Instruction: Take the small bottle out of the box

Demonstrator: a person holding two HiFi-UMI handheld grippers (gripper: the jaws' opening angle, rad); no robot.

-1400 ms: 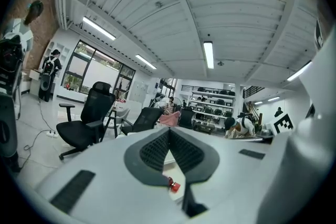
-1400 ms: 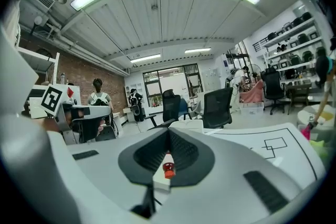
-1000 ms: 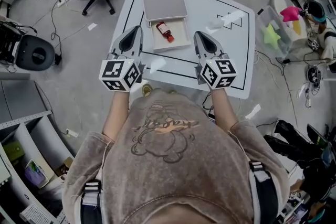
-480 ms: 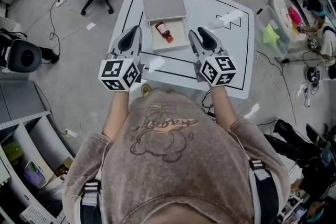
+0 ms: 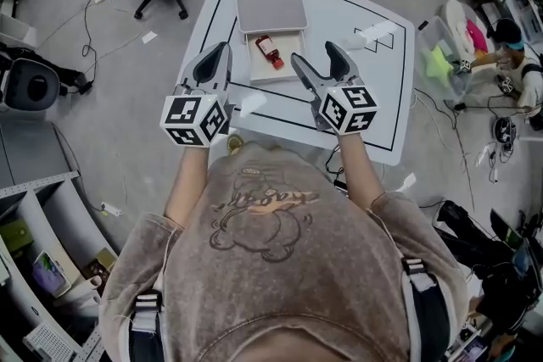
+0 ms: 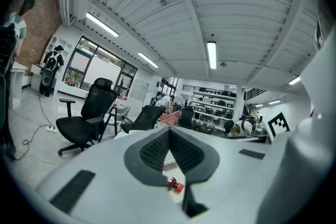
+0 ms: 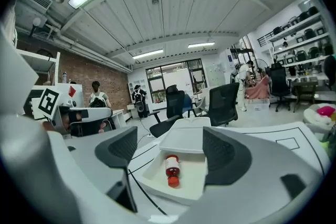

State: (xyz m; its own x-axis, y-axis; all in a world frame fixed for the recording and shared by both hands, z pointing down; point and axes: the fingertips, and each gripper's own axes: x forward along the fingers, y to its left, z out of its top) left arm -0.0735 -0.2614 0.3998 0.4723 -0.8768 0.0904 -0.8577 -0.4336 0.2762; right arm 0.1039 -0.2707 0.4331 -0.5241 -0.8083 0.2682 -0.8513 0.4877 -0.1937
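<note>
Shifting leftward since a second ago, the right gripper point(image 5: 315, 55) is opening its empty jaws wide. Directly ahead, the small bottle point(image 7: 172, 169) is lying in the box point(image 7: 181, 194); jaws should be straddling its body crosswise before closing.

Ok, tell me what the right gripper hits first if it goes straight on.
Likely the box's near wall, then the bottle lying inside, though height is hard to judge. The right gripper's jaws are opening with nothing between them, and the box sits dead ahead.
</note>
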